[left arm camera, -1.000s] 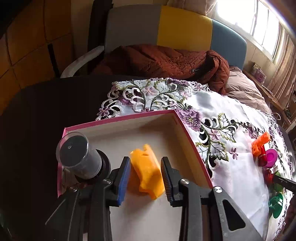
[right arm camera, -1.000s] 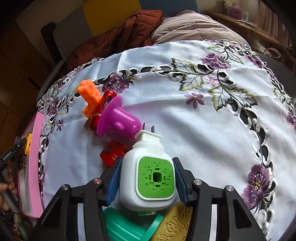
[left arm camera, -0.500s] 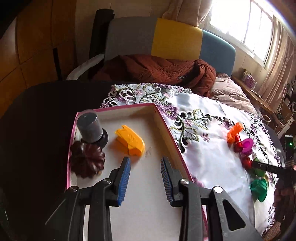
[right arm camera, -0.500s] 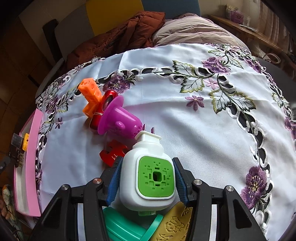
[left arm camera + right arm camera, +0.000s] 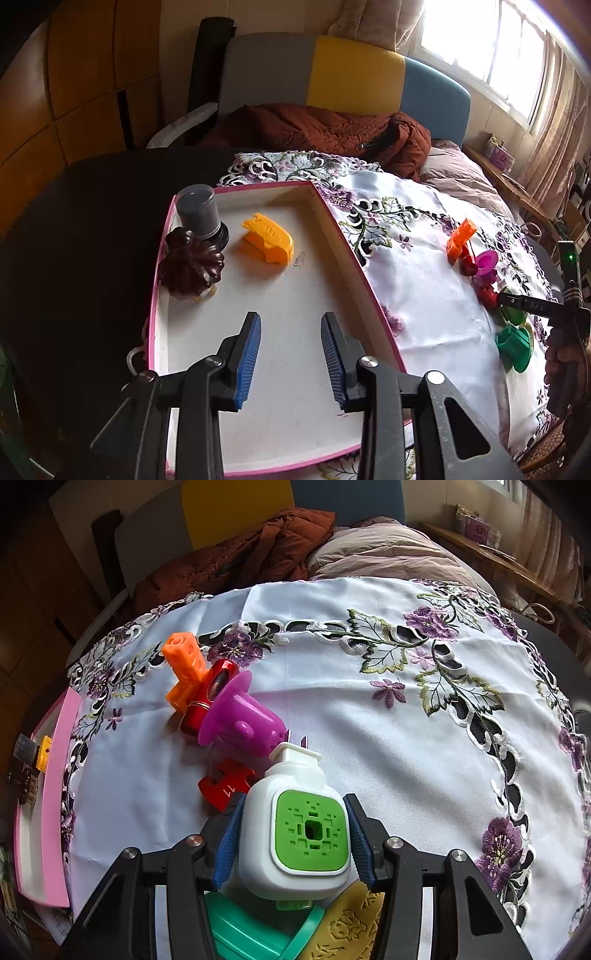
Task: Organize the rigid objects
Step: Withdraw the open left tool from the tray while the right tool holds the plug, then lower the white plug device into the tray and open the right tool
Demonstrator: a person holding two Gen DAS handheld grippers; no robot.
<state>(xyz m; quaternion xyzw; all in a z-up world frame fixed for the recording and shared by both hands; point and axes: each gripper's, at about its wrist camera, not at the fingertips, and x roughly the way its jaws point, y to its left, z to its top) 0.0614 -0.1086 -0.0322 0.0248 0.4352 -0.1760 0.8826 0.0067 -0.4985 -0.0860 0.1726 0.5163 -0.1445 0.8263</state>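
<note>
Left wrist view: the left gripper hangs above the near half of the pink-rimmed tray, its blue pads parted and nothing between them. Farther in on the white tray floor sits the orange wedge piece, lying free, well clear of the pads. At the tray's left wall a grey cylinder stands upright, and touching it on the near side is a dark brown ridged piece. The tray rests on the table, partly on the embroidered tablecloth. Over on the right of that cloth lies the cluster still outside the tray: an orange cross block, a red cylinder, a magenta cup and a green spool.

Right wrist view now: the right gripper has its pads pressed on both flanks of a white block with a green face, a firm hold, jaws about half spread around it. Beneath it sit the green spool and a yellow embossed piece. Just ahead, a red flat piece lies on the cloth, and beyond it the magenta cup lies tipped on its side against the red cylinder and orange block. The tray's pink edge shows at far left.
</note>
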